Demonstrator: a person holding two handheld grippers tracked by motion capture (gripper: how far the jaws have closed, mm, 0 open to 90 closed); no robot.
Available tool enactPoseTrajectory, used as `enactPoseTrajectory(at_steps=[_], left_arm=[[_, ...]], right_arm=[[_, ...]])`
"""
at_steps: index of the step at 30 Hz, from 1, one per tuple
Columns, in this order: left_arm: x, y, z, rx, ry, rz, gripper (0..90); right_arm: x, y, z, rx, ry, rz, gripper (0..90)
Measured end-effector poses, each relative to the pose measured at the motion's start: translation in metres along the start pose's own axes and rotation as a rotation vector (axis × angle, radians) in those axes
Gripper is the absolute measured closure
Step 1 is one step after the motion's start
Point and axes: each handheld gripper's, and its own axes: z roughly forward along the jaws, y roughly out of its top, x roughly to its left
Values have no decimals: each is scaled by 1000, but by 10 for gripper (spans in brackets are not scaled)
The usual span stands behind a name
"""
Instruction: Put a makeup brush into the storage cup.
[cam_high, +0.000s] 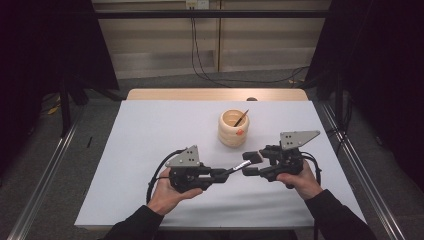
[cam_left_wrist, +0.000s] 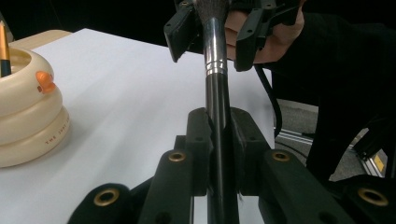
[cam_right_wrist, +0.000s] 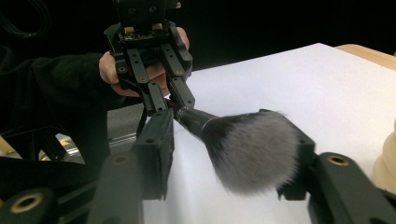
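Cream ribbed ceramic pot (cam_high: 233, 128), three stacked rings with an orange tab on its side, stands near the far edge of the white tabletop (cam_high: 150, 135); one thin dark pencil-like stick (cam_high: 241, 118) leans inside it.

Makeup brush (cam_right_wrist: 243, 147), black handle, silver ferrule, fluffy grey-white bristle head: held level above the tabletop's near half, between the two grippers.

Left gripper (cam_left_wrist: 219, 135): clamped tight on the brush handle.

Right gripper (cam_right_wrist: 229, 154): jaws flank the bristle head, apart, not pressing it.

A black cable loop (cam_high: 152, 175) trails near the left hand.
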Motion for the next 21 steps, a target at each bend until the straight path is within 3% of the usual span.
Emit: enactPoseTrajectory(at_steps=[6, 13, 21], left_arm=[[1, -4, 3, 9, -29, 2, 795], [3, -6, 5, 19, -46, -3, 792], [4, -7, 6, 39, -16, 24, 758]], right_arm=[[-1, -1, 1, 0, 43, 25, 672], [-3, 0, 0, 2, 79, 26, 733], [-3, 1, -1, 1, 113, 30, 772]])
